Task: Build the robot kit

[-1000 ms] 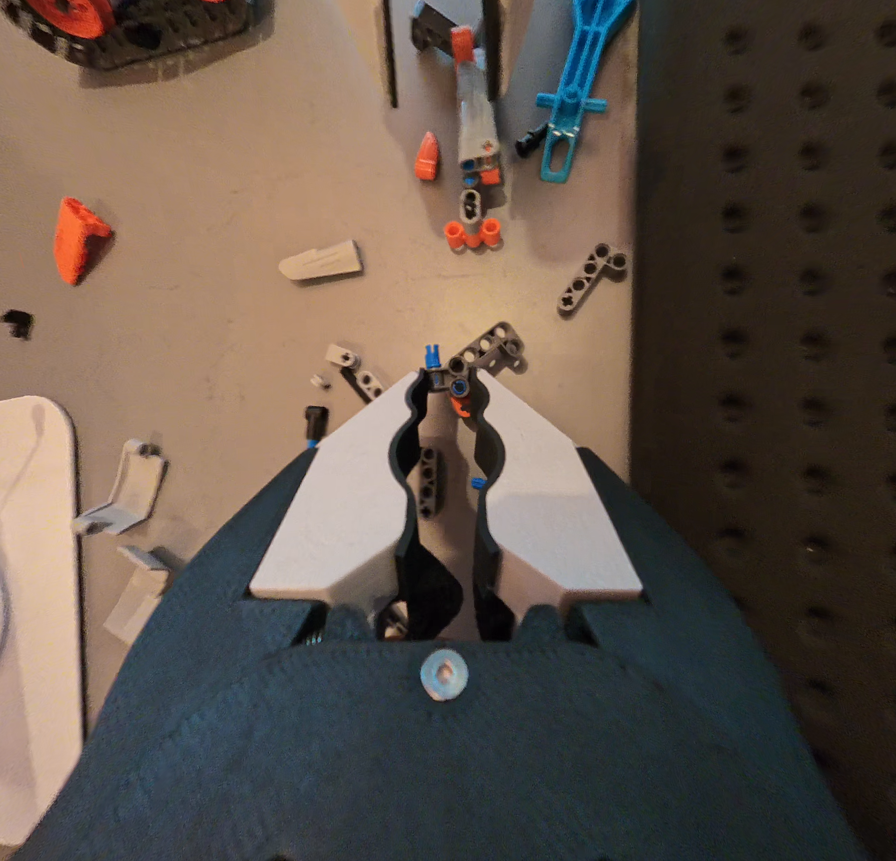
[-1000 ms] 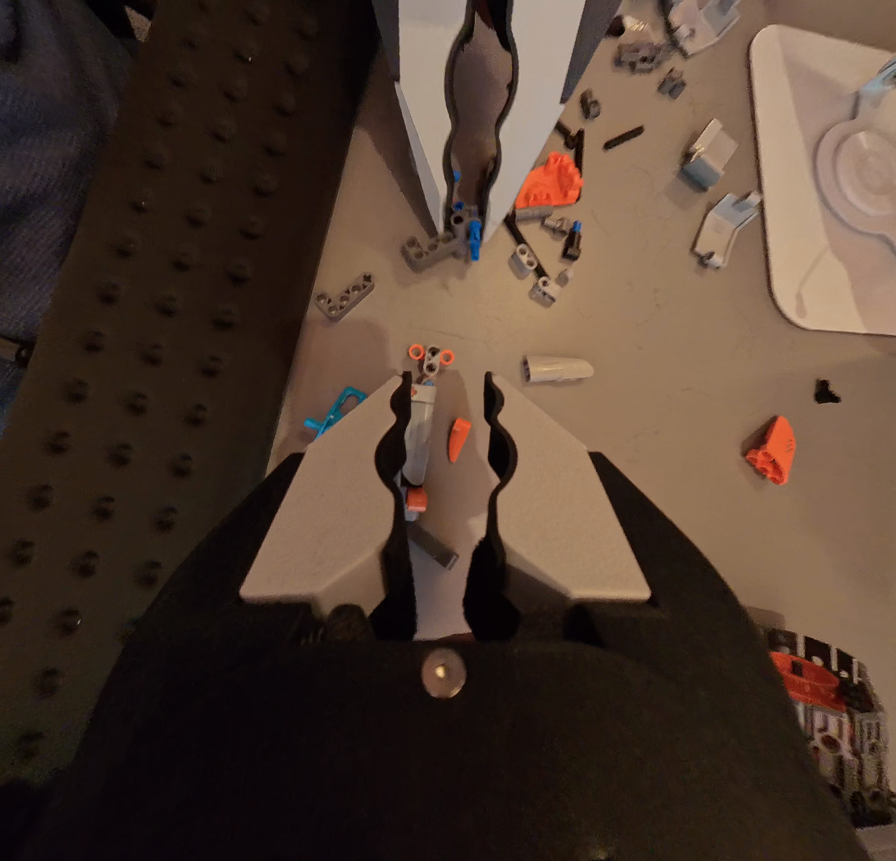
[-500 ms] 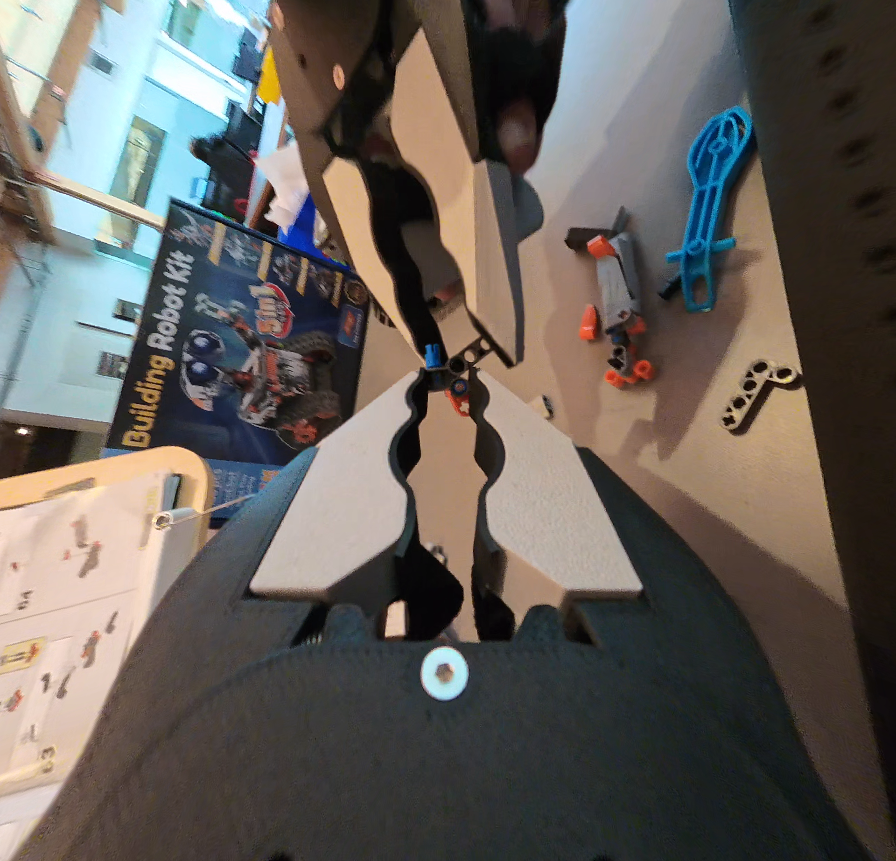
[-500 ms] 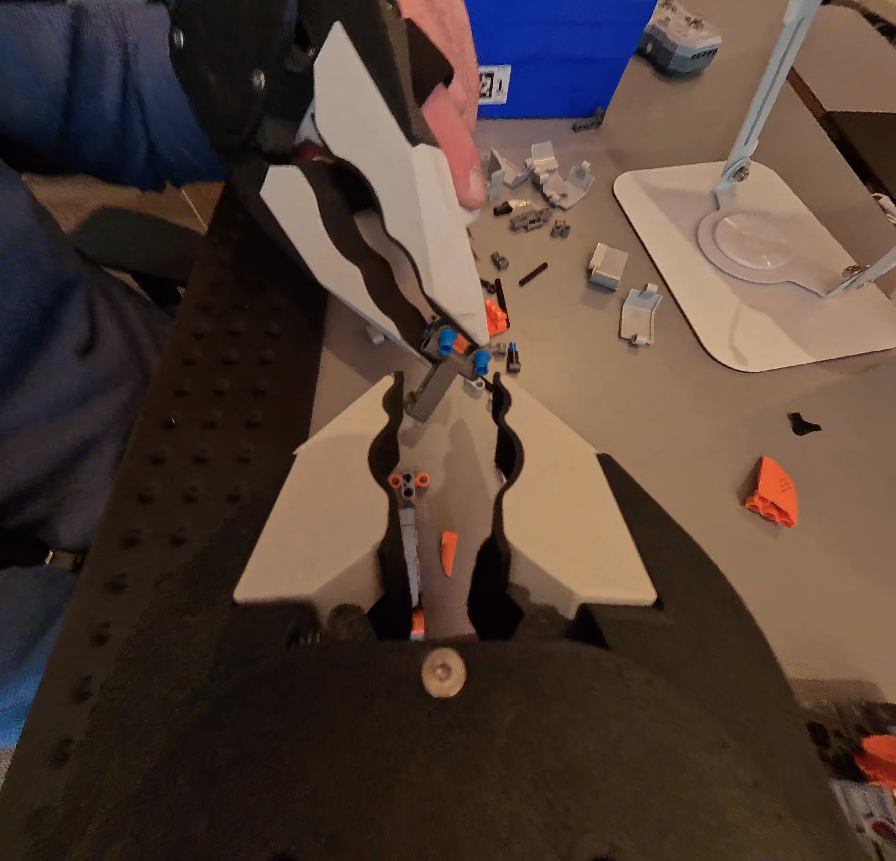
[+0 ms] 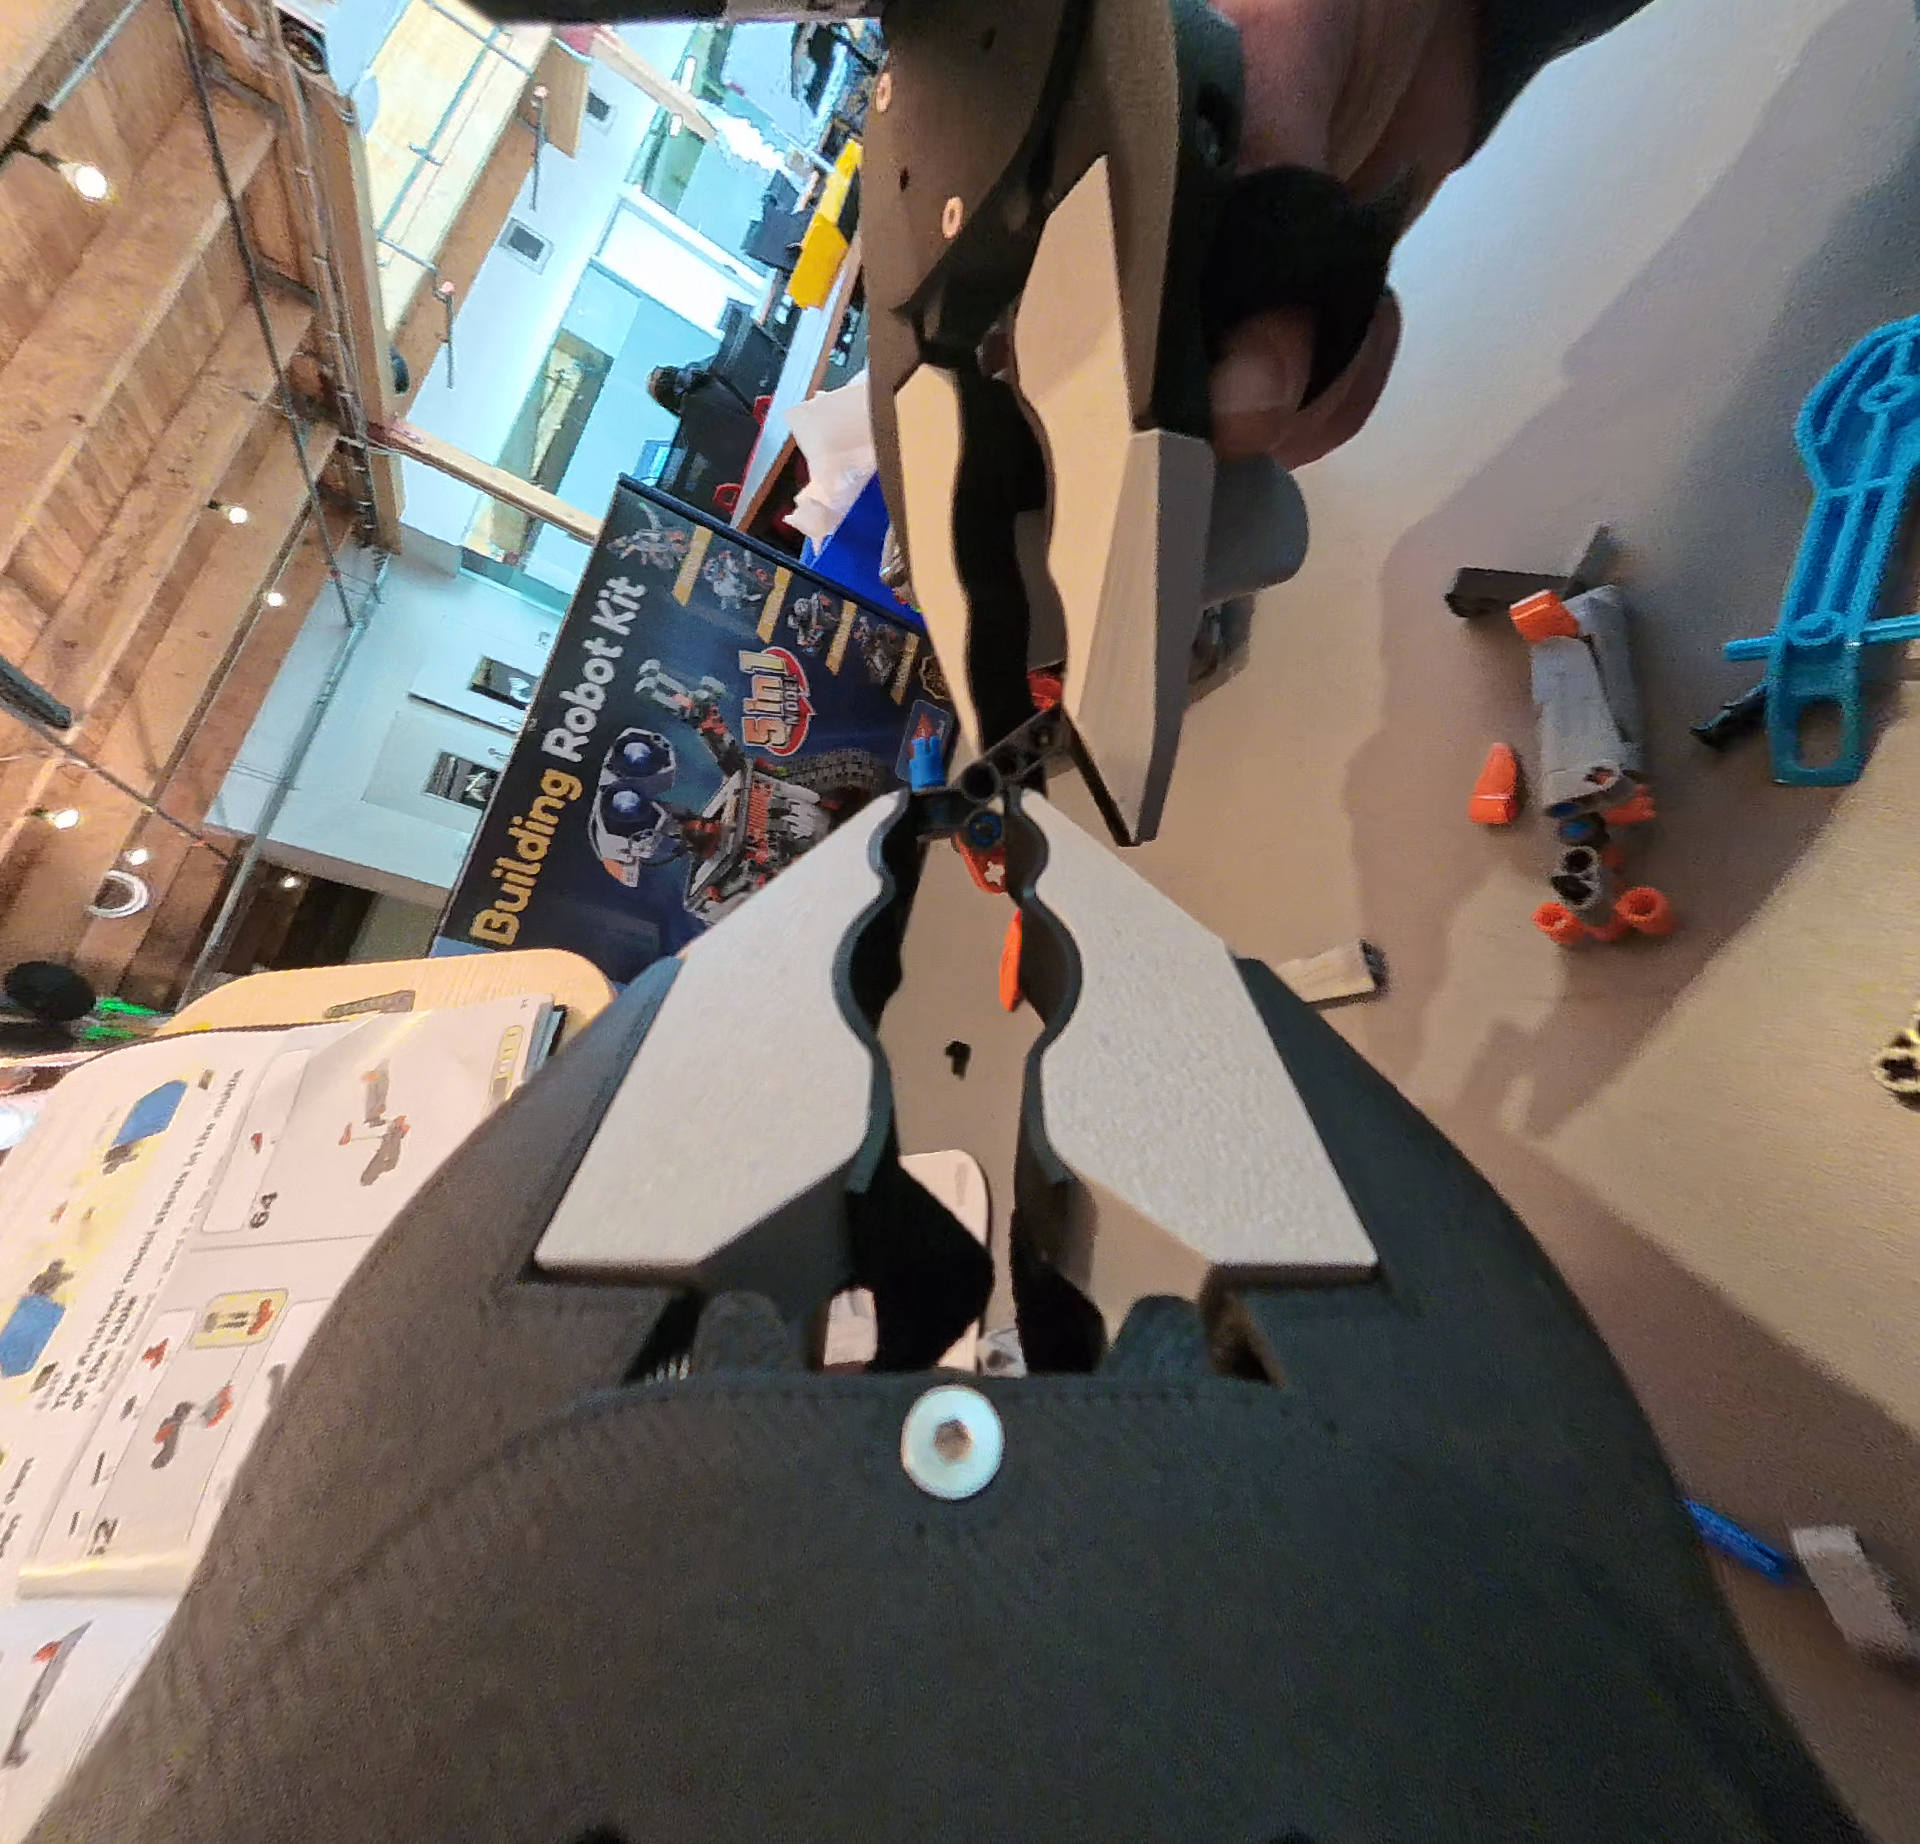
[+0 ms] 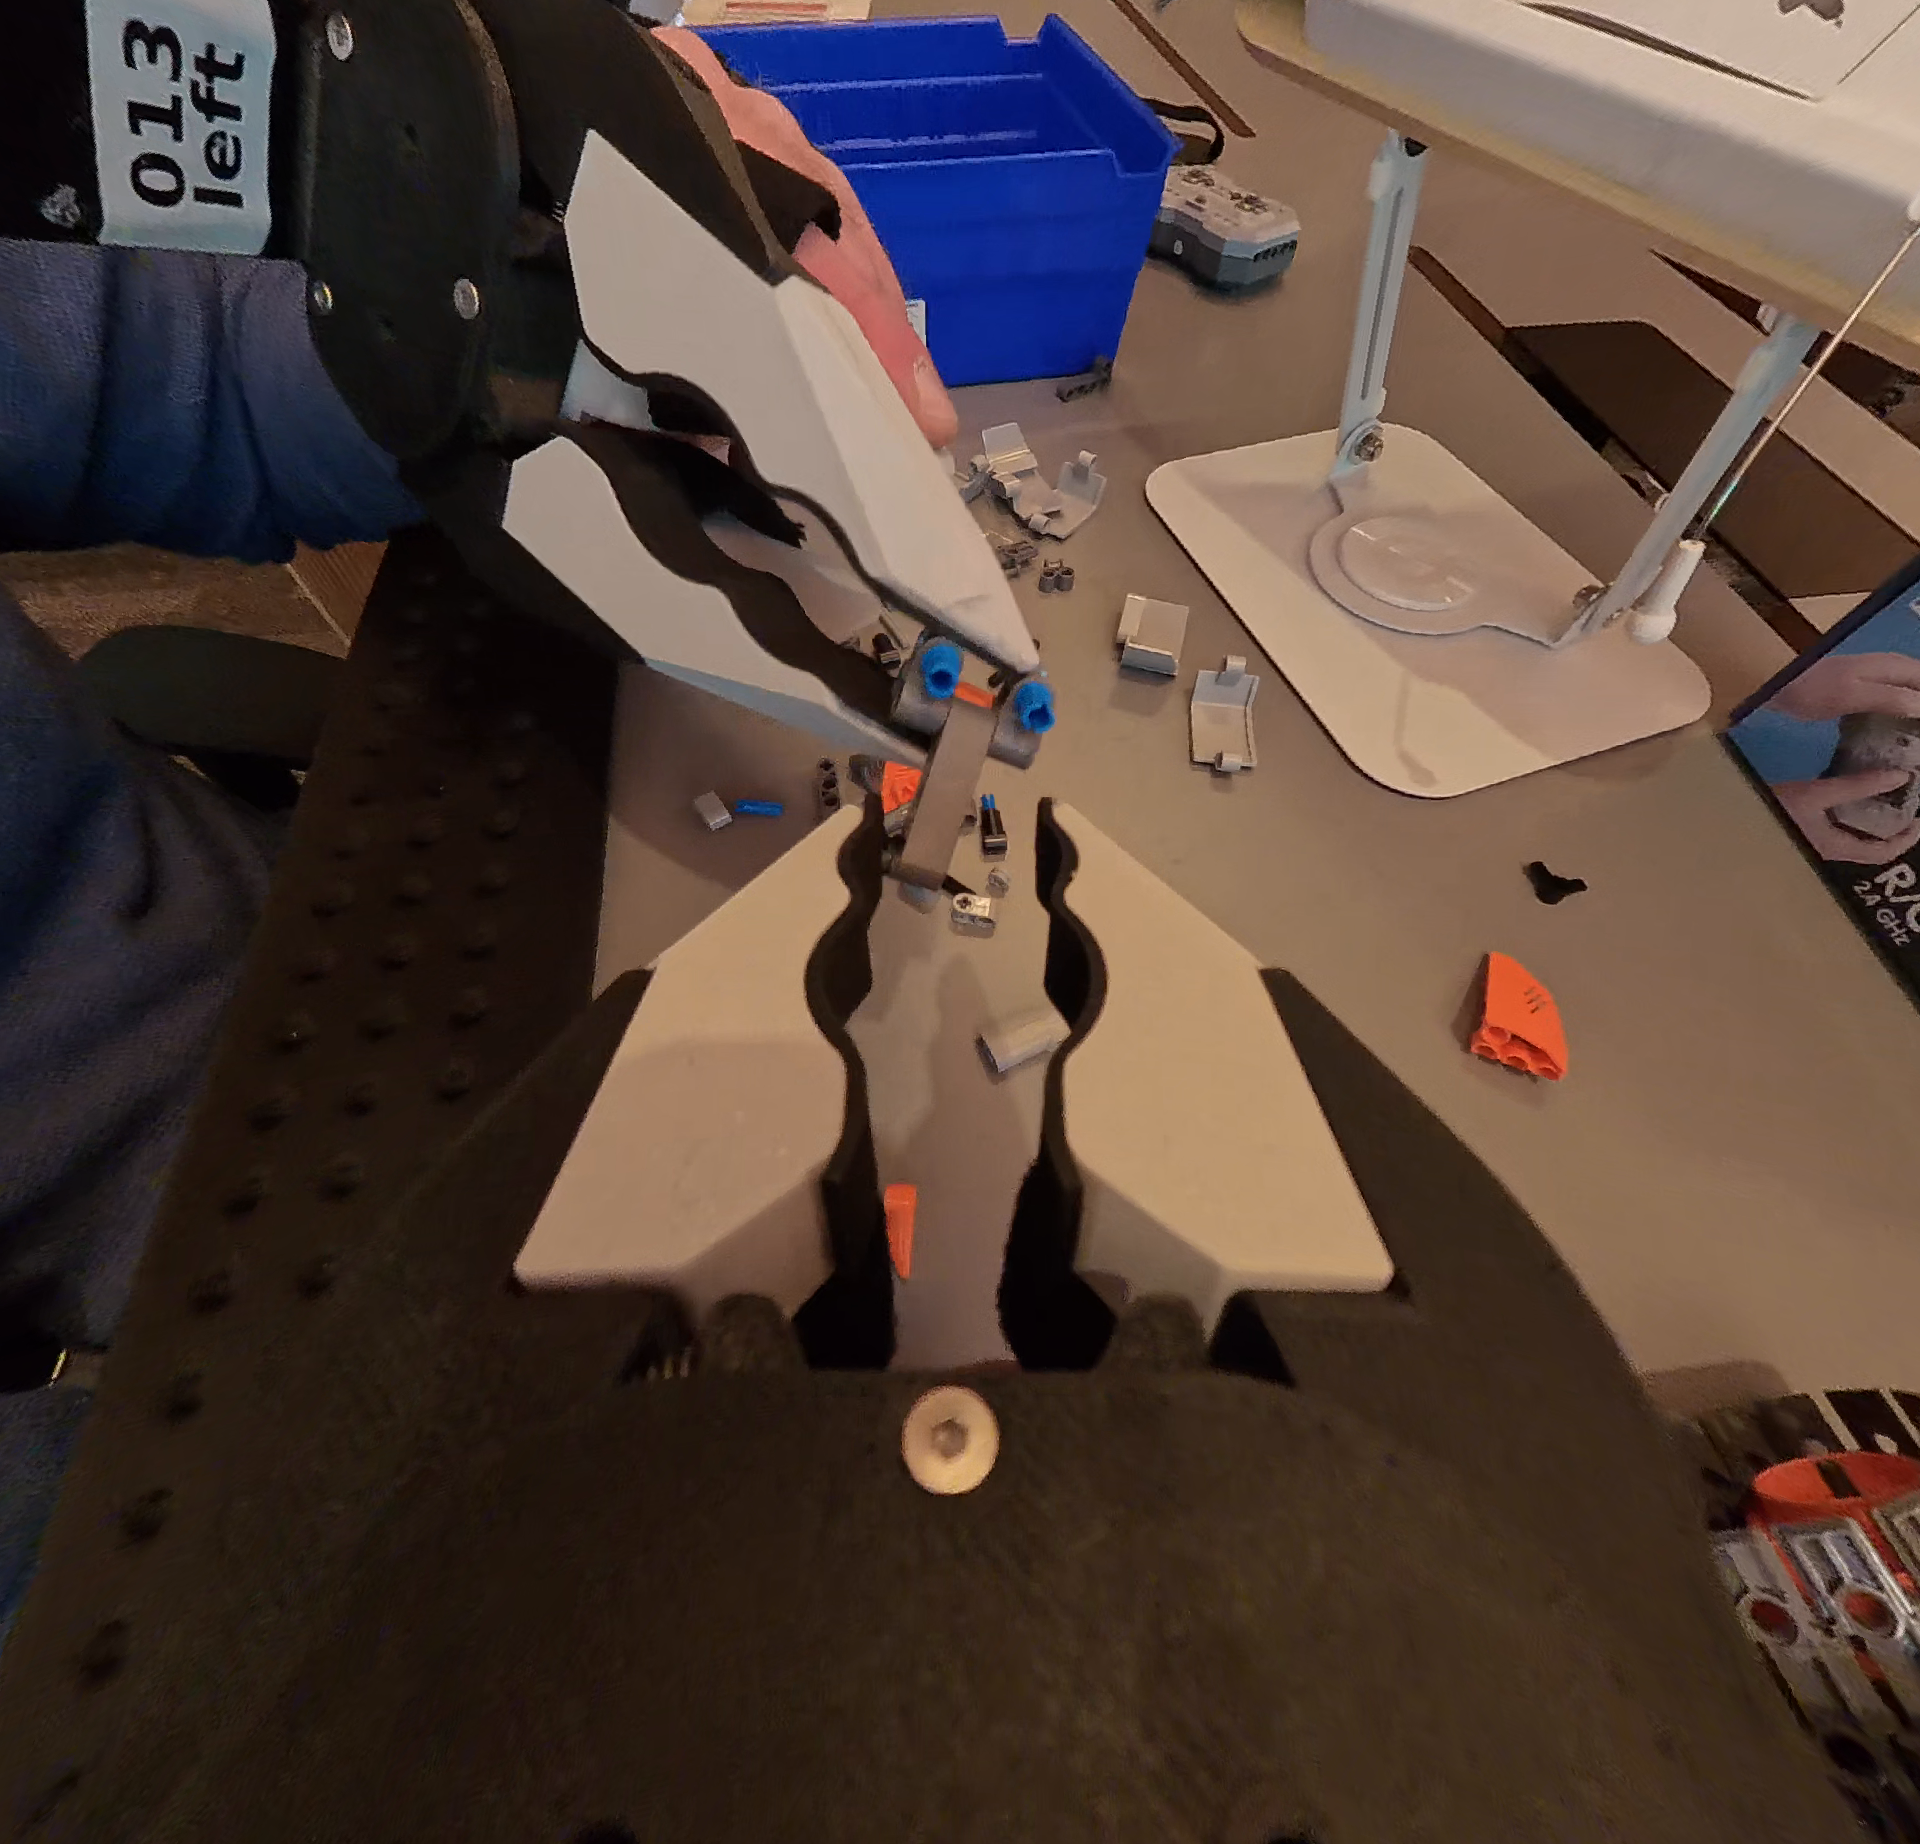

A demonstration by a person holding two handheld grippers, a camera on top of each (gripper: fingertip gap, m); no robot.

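My left gripper (image 5: pixel 961 818) is shut on a small assembly (image 5: pixel 977 828) of a dark grey beam, blue pins and an orange piece, and holds it above the table. In the right wrist view the left gripper (image 6: pixel 966 693) comes in from the upper left with the assembly (image 6: pixel 914 698). The beam (image 6: pixel 940 807) hangs down from it. My right gripper (image 6: pixel 951 818) is open, and the beam's lower end sits between its fingertips. In the left wrist view the right gripper (image 5: pixel 1039 766) reaches down from above to the assembly.
A blue bin (image 6: pixel 987 184), a grey remote (image 6: pixel 1226 220) and a white stand base (image 6: pixel 1455 651) stand behind. Loose grey parts (image 6: pixel 1039 485) and an orange wedge (image 6: pixel 1517 1025) lie on the table. A black studded mat (image 6: pixel 364 963) lies left. A kit box (image 5: pixel 675 755) and booklet (image 5: pixel 156 1223) stand nearby. The tips of both grippers are at nearly the same place.
My left gripper has lifted the assembly off the table and tilted up. My right gripper has risen and moved in, so the beam's end now sits between its fingertips.
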